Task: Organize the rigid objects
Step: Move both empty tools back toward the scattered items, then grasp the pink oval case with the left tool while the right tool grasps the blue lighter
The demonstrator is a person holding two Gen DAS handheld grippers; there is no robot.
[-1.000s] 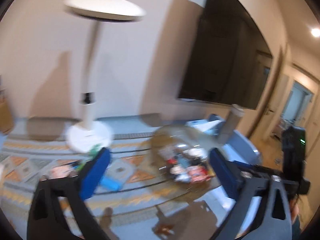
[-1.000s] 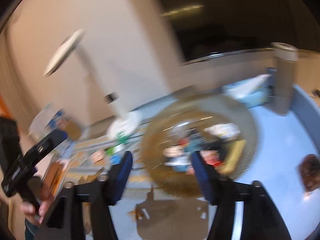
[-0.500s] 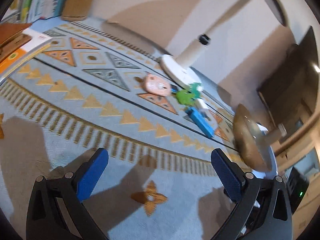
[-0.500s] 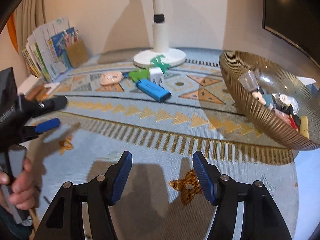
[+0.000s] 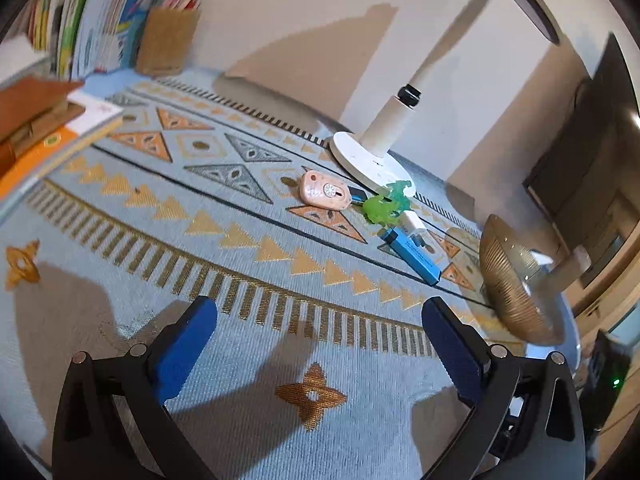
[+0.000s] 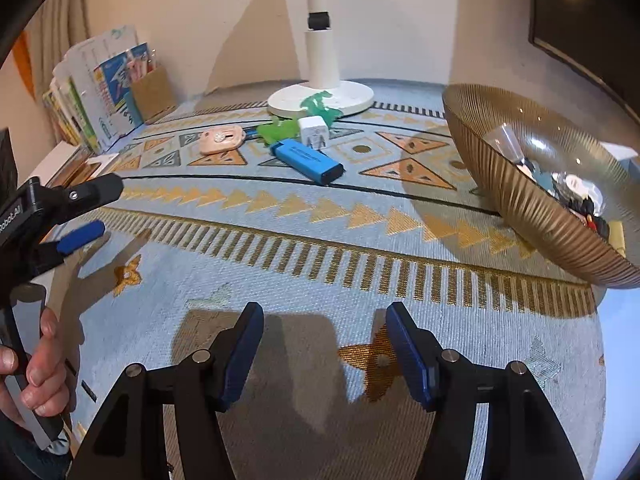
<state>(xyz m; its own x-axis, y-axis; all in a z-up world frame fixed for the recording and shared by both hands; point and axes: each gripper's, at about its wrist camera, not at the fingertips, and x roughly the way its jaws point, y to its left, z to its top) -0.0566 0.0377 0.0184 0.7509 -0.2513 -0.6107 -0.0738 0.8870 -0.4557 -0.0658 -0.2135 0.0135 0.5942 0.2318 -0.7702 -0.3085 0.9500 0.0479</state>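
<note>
Loose items lie on a patterned blue cloth near a lamp base: a pink oval gadget, green toy figures, a white plug cube and a blue rectangular marker. A ribbed amber bowl holds several small items at the right. My left gripper is open and empty, low over the cloth. My right gripper is open and empty, short of the items. The left gripper also shows in the right wrist view.
A white lamp base and pole stand behind the items. Books and a cardboard holder line the left wall. Stacked books lie at the left. A dark TV hangs at the right.
Both views swung down from the wall and bowl to the cloth. Both grippers now hover low over it, open throughout.
</note>
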